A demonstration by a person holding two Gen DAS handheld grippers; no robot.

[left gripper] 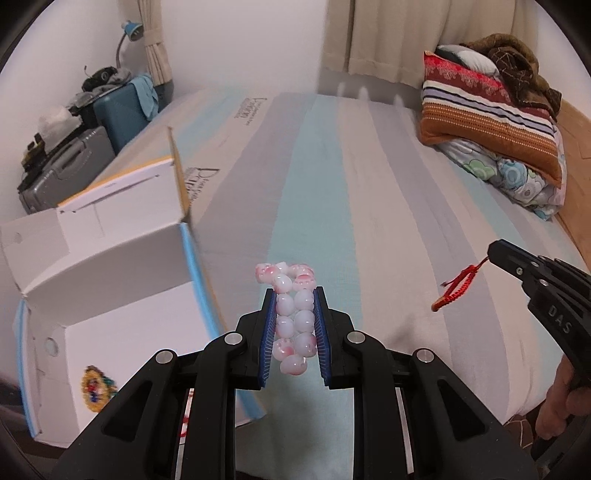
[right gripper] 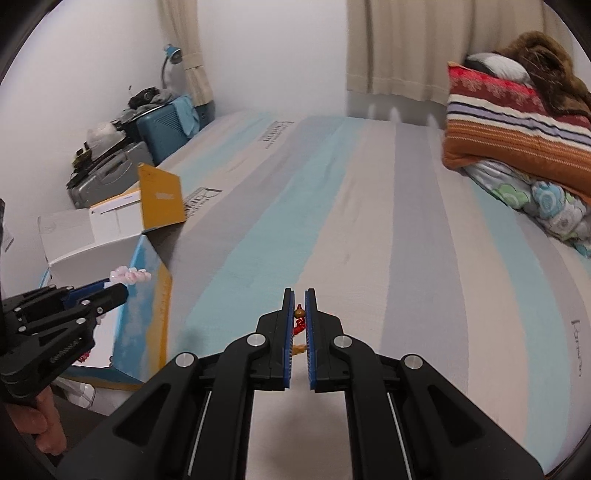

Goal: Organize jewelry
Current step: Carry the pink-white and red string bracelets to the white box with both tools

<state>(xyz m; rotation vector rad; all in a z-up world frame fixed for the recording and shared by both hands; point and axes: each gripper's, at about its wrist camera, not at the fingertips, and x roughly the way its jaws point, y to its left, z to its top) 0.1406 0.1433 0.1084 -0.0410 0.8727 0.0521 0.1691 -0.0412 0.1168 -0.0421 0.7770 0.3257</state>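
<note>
My left gripper (left gripper: pixel 295 295) is shut on a pink and white bead bracelet (left gripper: pixel 293 317), held above the striped bed just right of an open white and blue box (left gripper: pixel 110 280). A colourful beaded piece (left gripper: pixel 96 387) lies inside the box. My right gripper (right gripper: pixel 299 295) is shut on a red cord bracelet (right gripper: pixel 299 323) with a small brown bead, above the bed. The red cord (left gripper: pixel 456 288) dangles from the right gripper (left gripper: pixel 493 254) in the left wrist view. The left gripper (right gripper: pixel 122 286) with its beads (right gripper: pixel 131 276) shows beside the box (right gripper: pixel 144 295) in the right wrist view.
A stack of folded blankets and pillows (left gripper: pixel 491 122) lies at the bed's far right. Suitcases (left gripper: pixel 96 136) piled with clutter and a blue desk lamp (left gripper: pixel 131 31) stand off the bed's left side. Curtains (right gripper: pixel 406 44) hang behind.
</note>
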